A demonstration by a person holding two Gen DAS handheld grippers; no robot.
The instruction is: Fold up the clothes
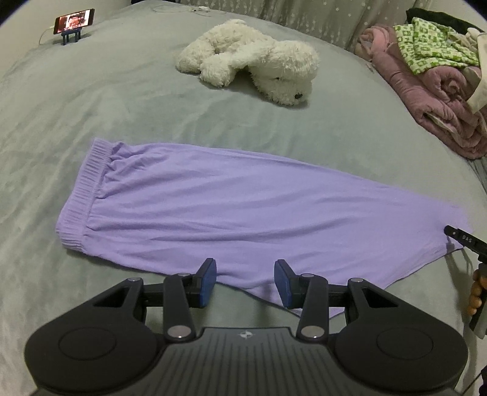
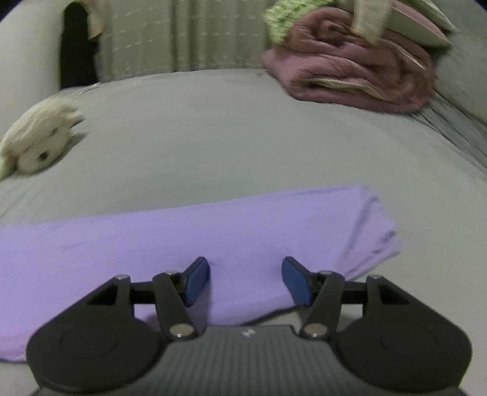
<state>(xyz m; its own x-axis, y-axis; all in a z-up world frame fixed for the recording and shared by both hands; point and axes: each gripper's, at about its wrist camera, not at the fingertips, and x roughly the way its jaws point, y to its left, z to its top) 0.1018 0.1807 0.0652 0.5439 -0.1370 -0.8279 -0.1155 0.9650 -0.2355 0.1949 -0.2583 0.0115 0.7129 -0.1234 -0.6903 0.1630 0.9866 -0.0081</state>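
Note:
A lilac pair of trousers [image 1: 231, 210] lies folded lengthwise on the grey-green bed, its elastic waistband [image 1: 82, 195] at the left and the leg ends at the right. My left gripper [image 1: 246, 281] hovers open over the near edge of the cloth, nothing between its blue pads. In the right wrist view the same lilac trousers [image 2: 182, 237] stretch across, their layered leg hems [image 2: 377, 231] at the right. My right gripper [image 2: 246, 278] stands open above the cloth near that end, its pads apart from the fabric. The right gripper's tip [image 1: 462, 240] and a hand show at the left wrist view's right edge.
A white plush dog [image 1: 252, 61] lies on the bed beyond the trousers. A heap of pink quilt and green-patterned clothes [image 1: 432, 85] sits at the far right. A phone on a stand [image 1: 74, 21] is at the far left corner. Curtains hang behind the bed.

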